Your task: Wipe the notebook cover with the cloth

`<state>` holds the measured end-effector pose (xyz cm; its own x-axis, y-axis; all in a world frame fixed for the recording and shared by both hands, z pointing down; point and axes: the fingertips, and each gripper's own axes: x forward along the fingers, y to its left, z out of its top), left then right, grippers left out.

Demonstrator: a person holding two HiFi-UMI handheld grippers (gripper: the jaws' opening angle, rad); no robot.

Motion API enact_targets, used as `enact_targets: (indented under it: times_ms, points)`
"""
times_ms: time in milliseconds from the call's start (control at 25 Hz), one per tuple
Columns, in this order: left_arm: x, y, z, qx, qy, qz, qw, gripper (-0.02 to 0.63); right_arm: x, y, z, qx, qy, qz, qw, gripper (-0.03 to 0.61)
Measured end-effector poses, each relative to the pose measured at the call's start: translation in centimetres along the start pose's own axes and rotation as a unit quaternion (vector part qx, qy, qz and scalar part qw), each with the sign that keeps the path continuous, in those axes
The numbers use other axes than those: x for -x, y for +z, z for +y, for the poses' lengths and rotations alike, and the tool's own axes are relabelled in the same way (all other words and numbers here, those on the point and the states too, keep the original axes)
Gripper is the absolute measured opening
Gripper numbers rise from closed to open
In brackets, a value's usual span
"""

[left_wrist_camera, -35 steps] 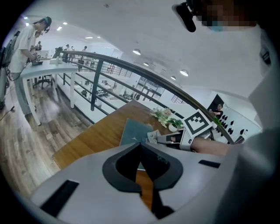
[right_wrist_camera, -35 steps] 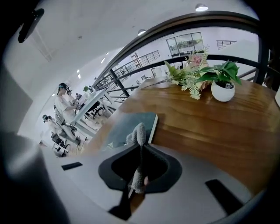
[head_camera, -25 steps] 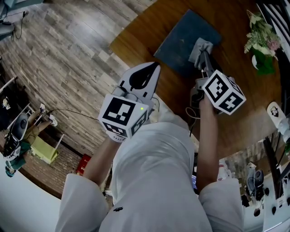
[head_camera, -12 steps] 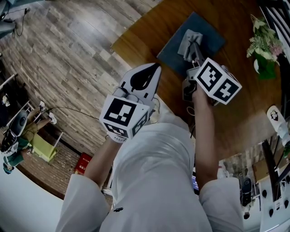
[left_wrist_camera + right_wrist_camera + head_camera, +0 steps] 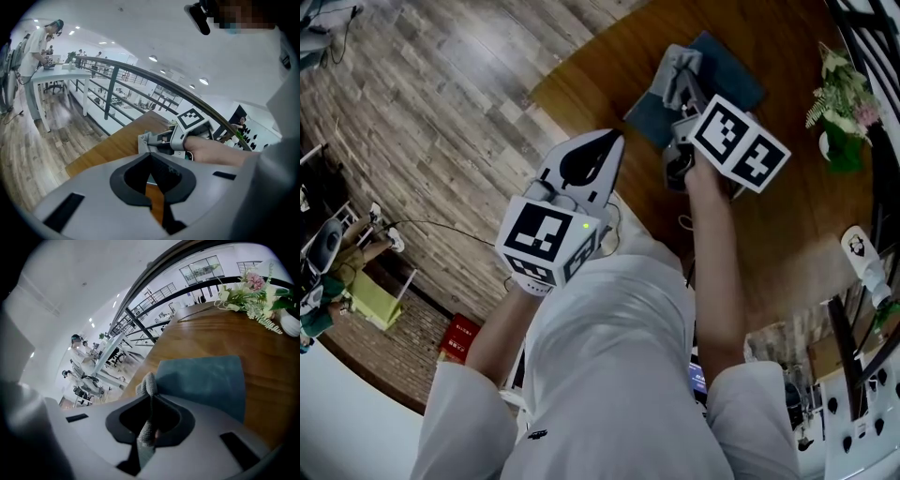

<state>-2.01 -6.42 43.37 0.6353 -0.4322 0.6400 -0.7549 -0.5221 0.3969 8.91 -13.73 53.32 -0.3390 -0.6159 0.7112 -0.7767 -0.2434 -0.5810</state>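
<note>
While my right gripper (image 5: 150, 401) pinches the grey cloth (image 5: 146, 383) between its closed jaws, a bunched fold of that cloth sticks out past the tips, and a strip of it runs back down between the pads at the lower middle of the right gripper view. Just beyond the tips lies the blue notebook (image 5: 206, 380), flat on the wooden table (image 5: 211, 333), filling the centre right of that frame. The cloth sits at the notebook's left edge. In the head view the same gripper (image 5: 682, 92) reaches toward the upper middle of the frame. The cloth (image 5: 675, 66) is crumpled on top of the notebook (image 5: 733, 80) there. The marker cube (image 5: 739, 142) sits just below, over my right hand.

My left gripper (image 5: 150, 157) has its jaws pressed together with nothing held; only a sliver of table (image 5: 117, 145) shows through the gap behind the tips. In the head view it (image 5: 612, 142) hangs at the centre left, off the table's edge and over the plank floor (image 5: 441, 112), well apart from the notebook.

Farther out, a bunch of artificial flowers (image 5: 839, 80) stands at the right edge of the head view. In the right gripper view they (image 5: 248, 291) sit in the upper right, in a white vase (image 5: 290, 322) beyond the notebook.
</note>
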Motion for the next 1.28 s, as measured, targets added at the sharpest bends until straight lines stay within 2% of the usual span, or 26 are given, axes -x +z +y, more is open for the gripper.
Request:
enact_targets:
  times_ms: [160, 280, 520, 800, 1280]
  points:
    - [-0.1, 0.1, -0.1, 0.002, 0.001, -0.003, 1.0, 0.02, 0.4, 1.3, 1.3, -0.019, 0.057, -0.03, 0.998, 0.029]
    - [0.0, 0.0, -0.1, 0.001, 0.002, -0.003, 1.0, 0.019, 1.8, 1.9, 1.2, -0.026, 0.062, -0.046, 0.997, 0.029]
    - [-0.3, 0.1, -0.6, 0.002, -0.003, -0.005, 1.0, 0.019, 5.0, 2.7, -3.3, -0.018, 0.012, -0.055, 0.998, 0.029]
    - [-0.5, -0.2, -1.1, -0.003, -0.008, -0.002, 1.0, 0.018, 7.2, 2.4, -10.2, -0.04, -0.061, -0.053, 0.996, 0.029]
    - [-0.5, -0.3, -1.3, -0.005, -0.008, 0.001, 1.0, 0.02, 7.1, 2.7, -11.1, -0.034, -0.087, -0.058, 0.994, 0.029]
